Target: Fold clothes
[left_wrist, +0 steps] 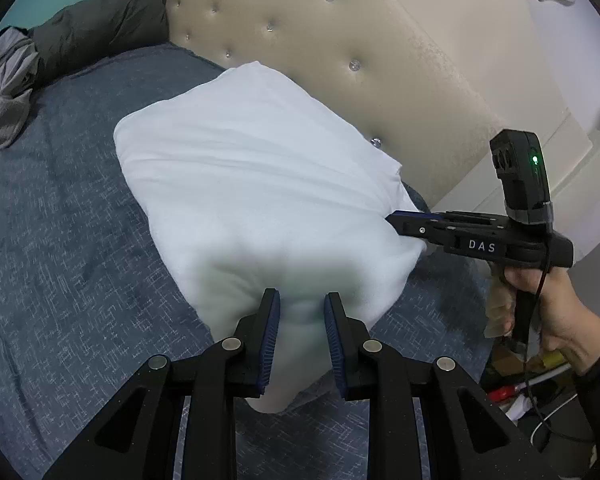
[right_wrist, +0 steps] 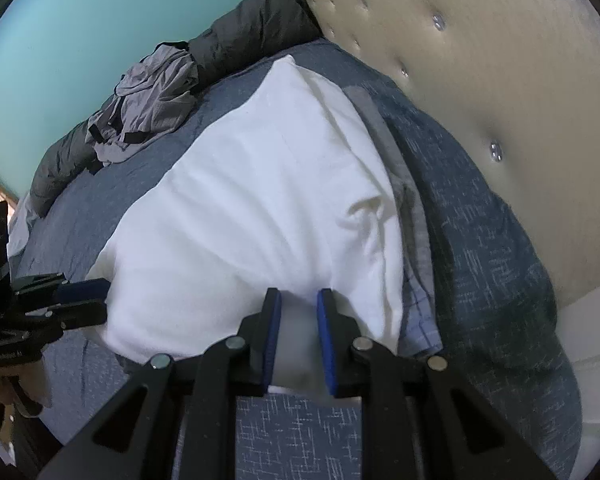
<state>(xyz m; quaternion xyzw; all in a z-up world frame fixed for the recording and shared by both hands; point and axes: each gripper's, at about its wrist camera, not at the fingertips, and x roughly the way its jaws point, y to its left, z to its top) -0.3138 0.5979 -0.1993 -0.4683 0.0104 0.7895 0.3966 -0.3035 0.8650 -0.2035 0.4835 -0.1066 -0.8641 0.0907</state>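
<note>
1. On the bed [right_wrist: 500, 240], near the headboard [left_wrist: 340, 40], the white garment [left_wrist: 252, 168] lies puffed up over the blue cover. The left tool [left_wrist: 300, 332] is narrowed on a bunched fold at its near edge, and the right tool [right_wrist: 298, 328] is likewise pinched on white cloth at another near corner.
2. Each bite looks shallow. If either tool slackens mid-carry, its corner would drop and the fold would go crooked.
3. Uneven pulling between the two hands could skew the edges or drag the cloth over the grey and checked cloth [right_wrist: 416, 312] beside it.
4. Air and slack under the fabric may leave creases once it is laid flat.
5. The grey clothes [right_wrist: 152, 100] and dark jacket [left_wrist: 112, 20] lie well apart, so snagging them seems unlikely.
</note>
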